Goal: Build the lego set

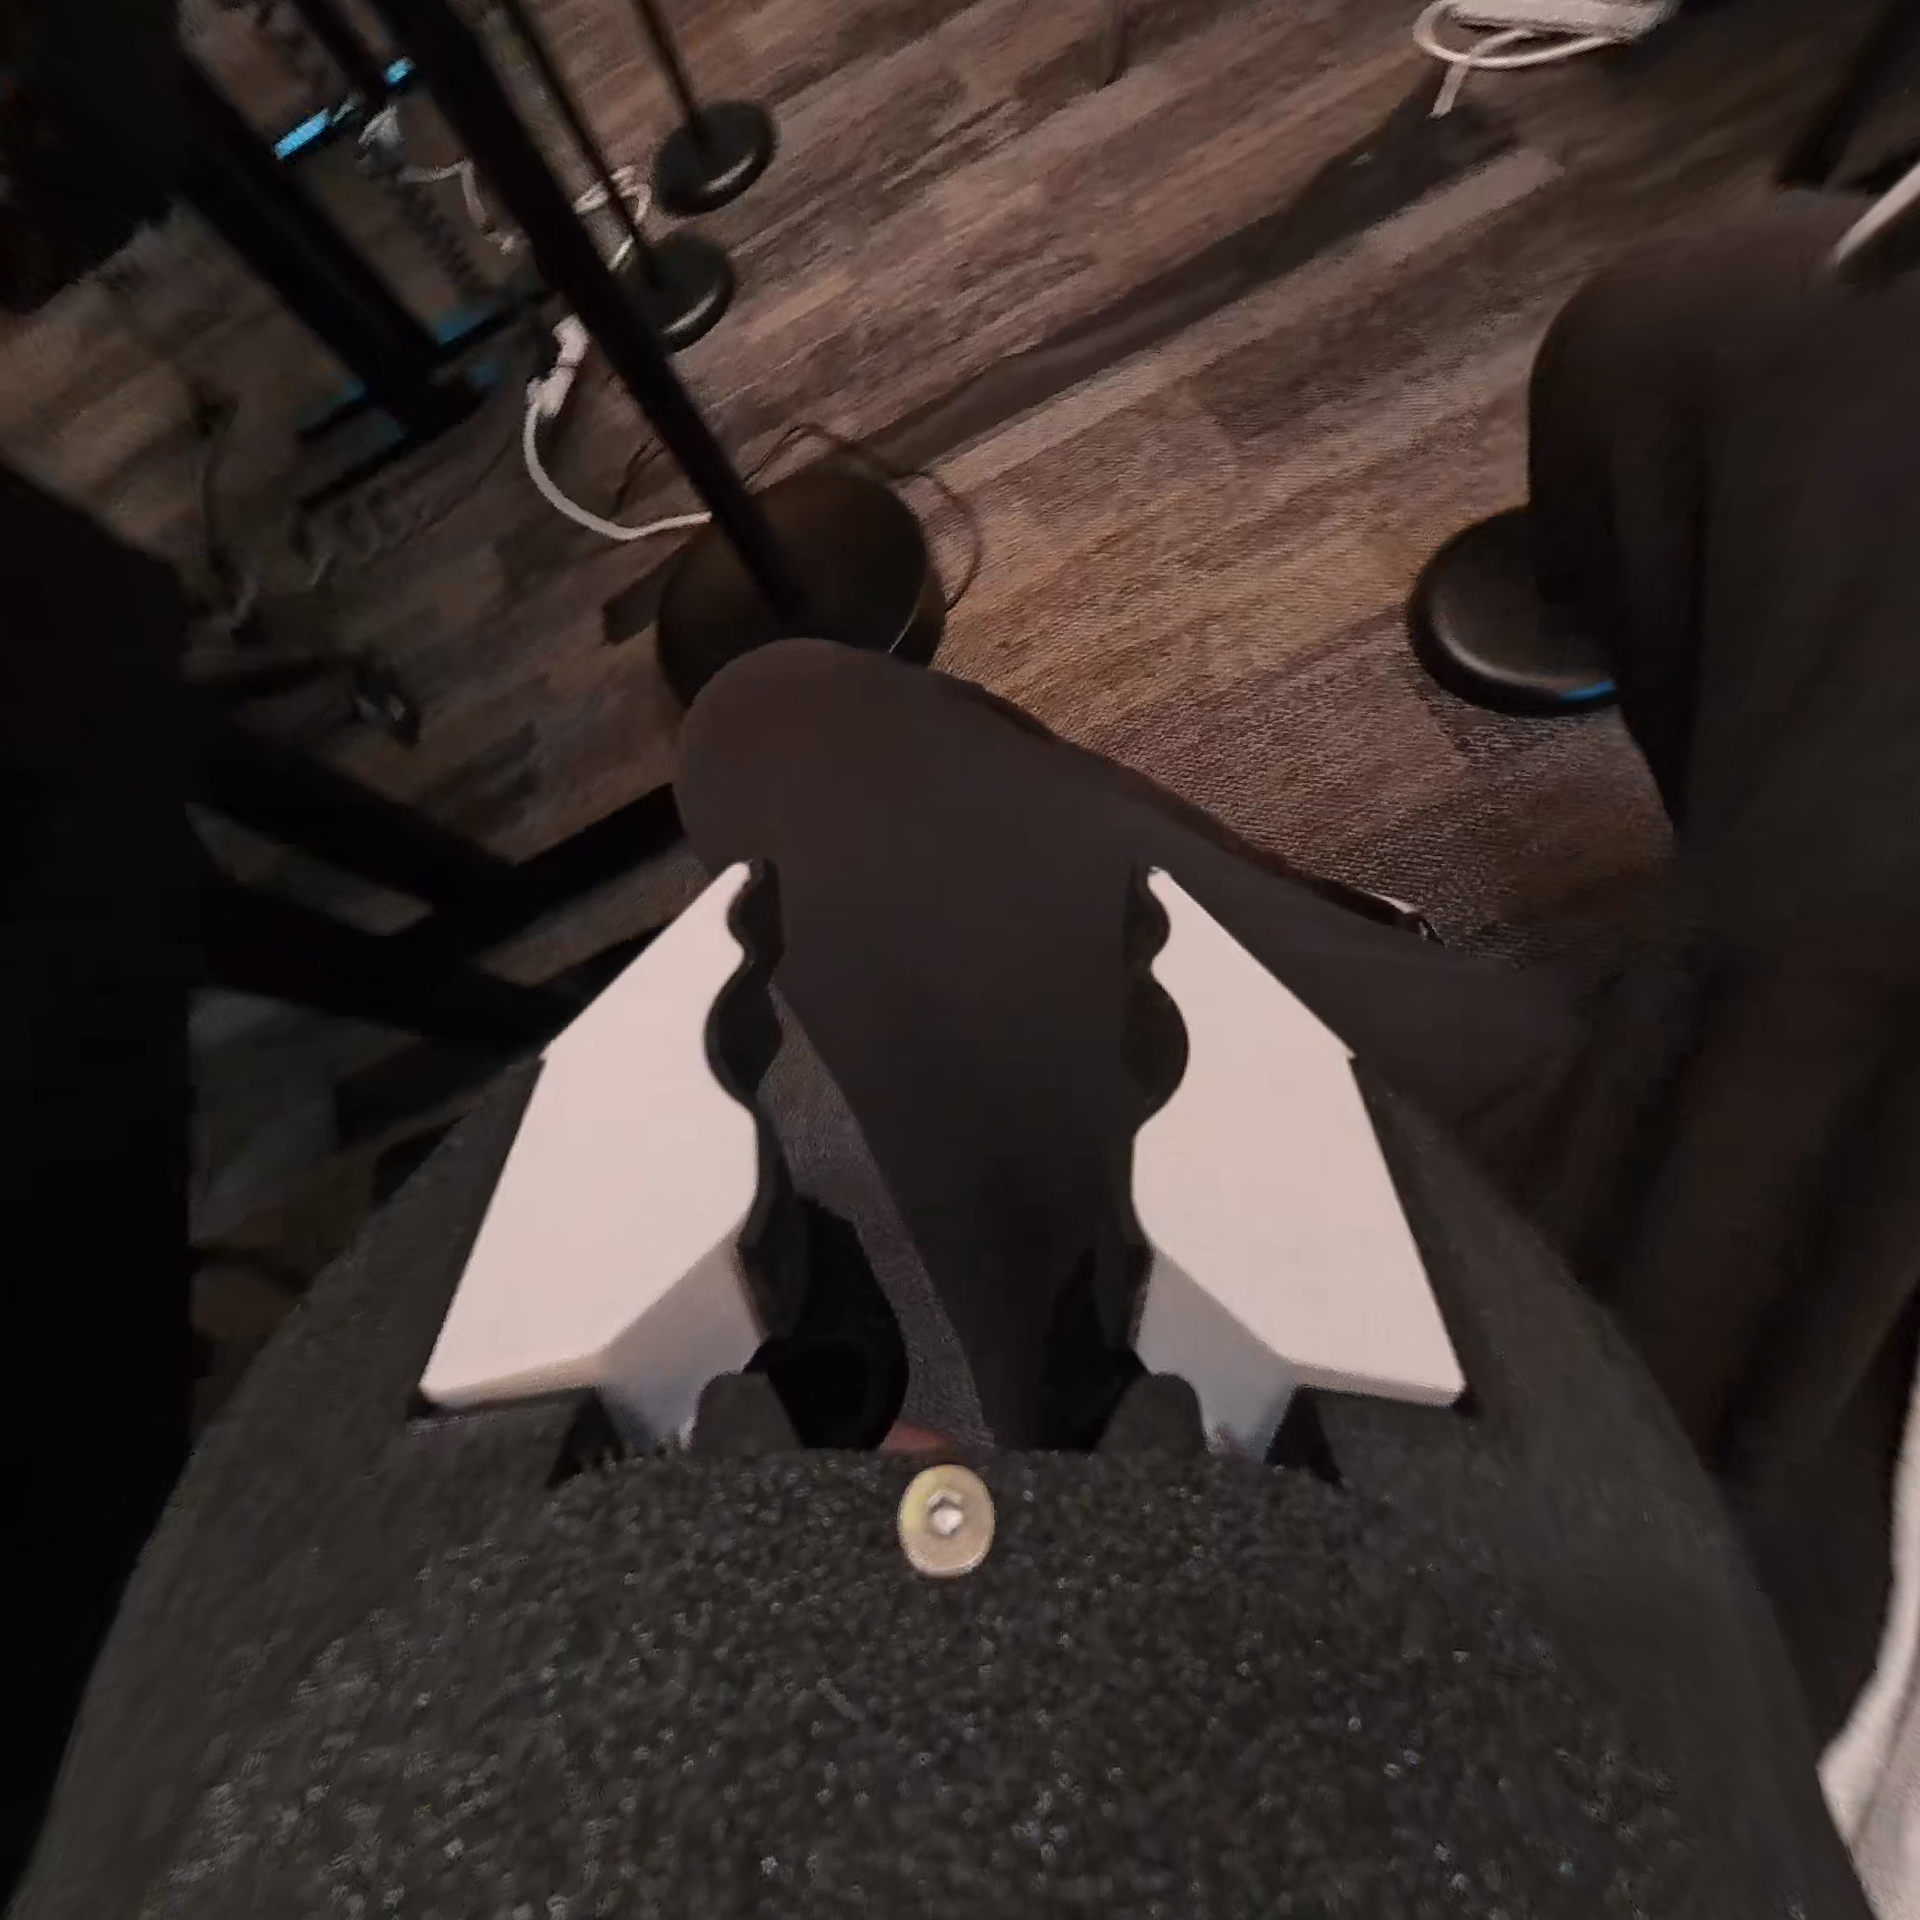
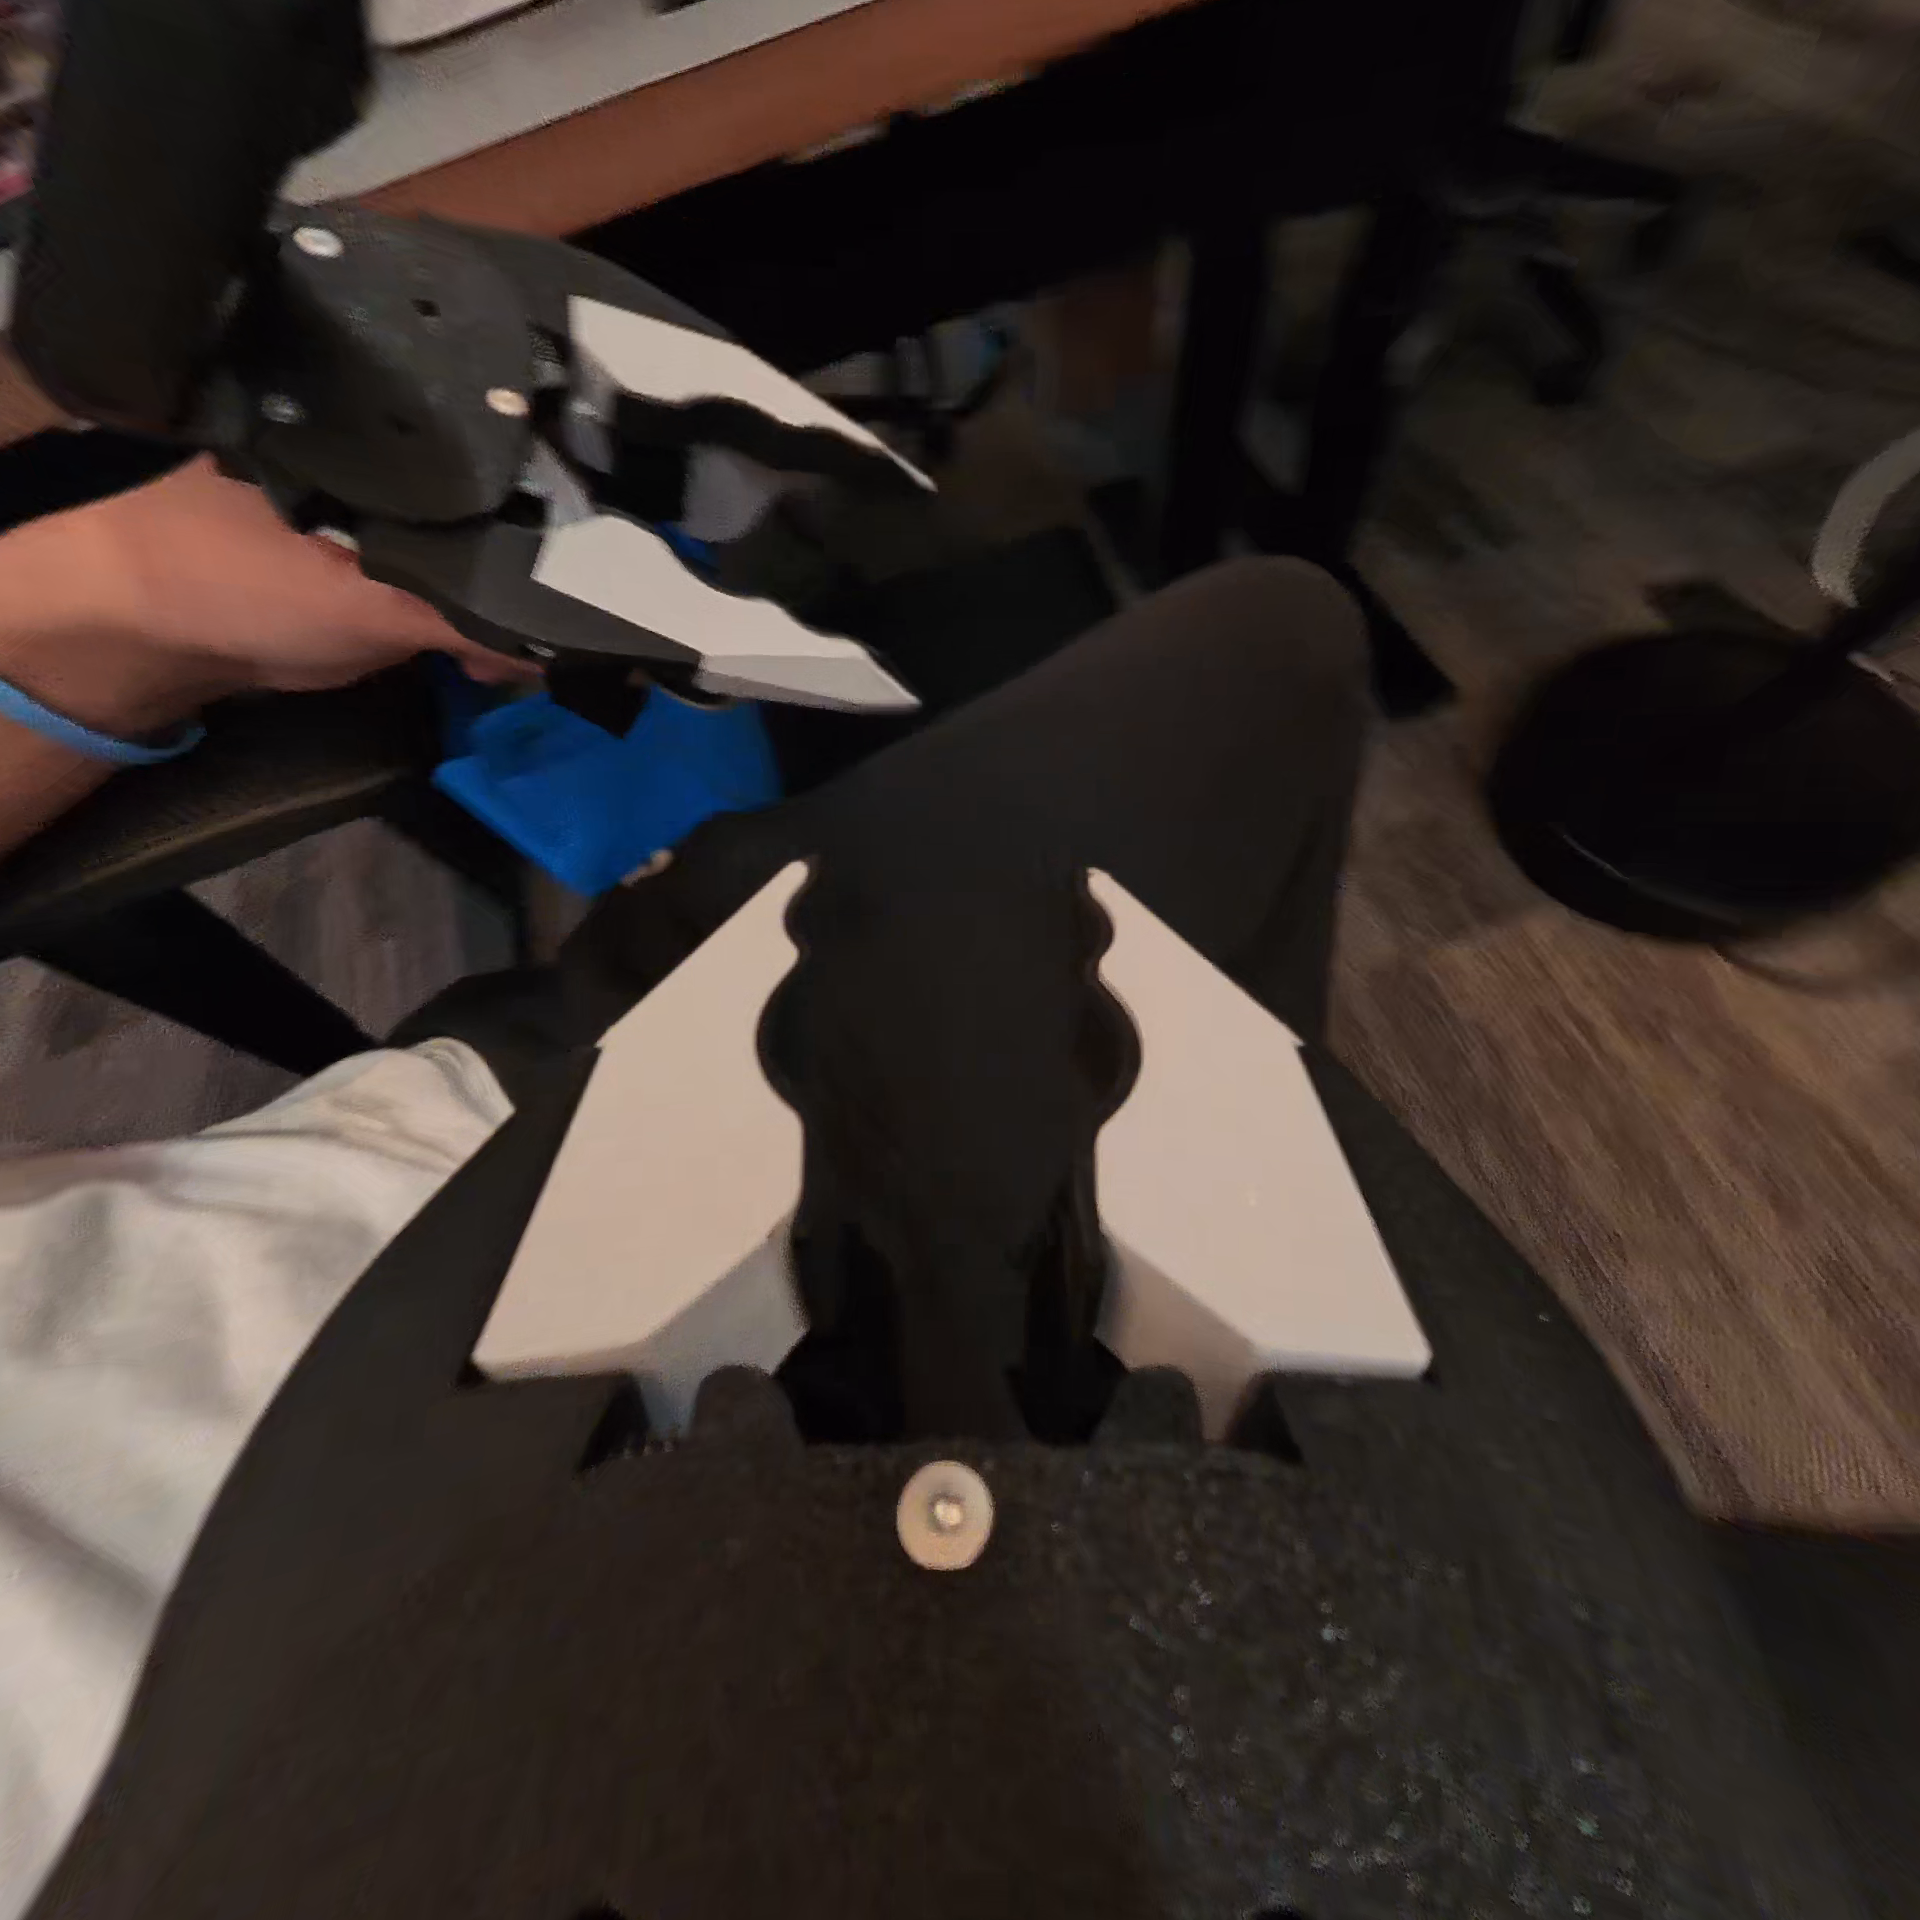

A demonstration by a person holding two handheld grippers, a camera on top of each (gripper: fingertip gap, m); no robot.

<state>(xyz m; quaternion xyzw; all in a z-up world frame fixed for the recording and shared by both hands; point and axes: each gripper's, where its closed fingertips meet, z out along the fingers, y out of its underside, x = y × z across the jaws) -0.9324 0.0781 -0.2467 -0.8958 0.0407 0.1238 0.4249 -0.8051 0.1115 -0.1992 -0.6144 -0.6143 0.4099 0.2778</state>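
White fingers of left hand-held gripper (image 1: 951, 883) spread wide, empty; right hand-held gripper (image 2: 948, 883) likewise, both low over lap, floor (image 1: 1195, 436) beyond. Lego set not in view. Best: raise both to tabletop (image 2: 582, 135), locate pieces first.

The left gripper (image 1: 951, 883) has two white wedge-shaped fingers (image 1: 623, 1164) with black wavy pads on the inner edges. The fingers sit in a black, grainy body, and one silver screw (image 1: 945, 1522) with a hex socket is at 6 o'clock from the gap.

The right gripper (image 2: 948, 883) has the same build: white fingers (image 2: 665, 1174), black wavy inner pads, a rough black body and one silver screw (image 2: 943, 1515). In the right wrist view the left gripper (image 2: 920, 587) shows at 10 o'clock, with small silver screws on its black plate.

The person wears dark trousers (image 1: 935, 831), a white top (image 2: 208, 1299) and a blue wristband (image 2: 94, 732).
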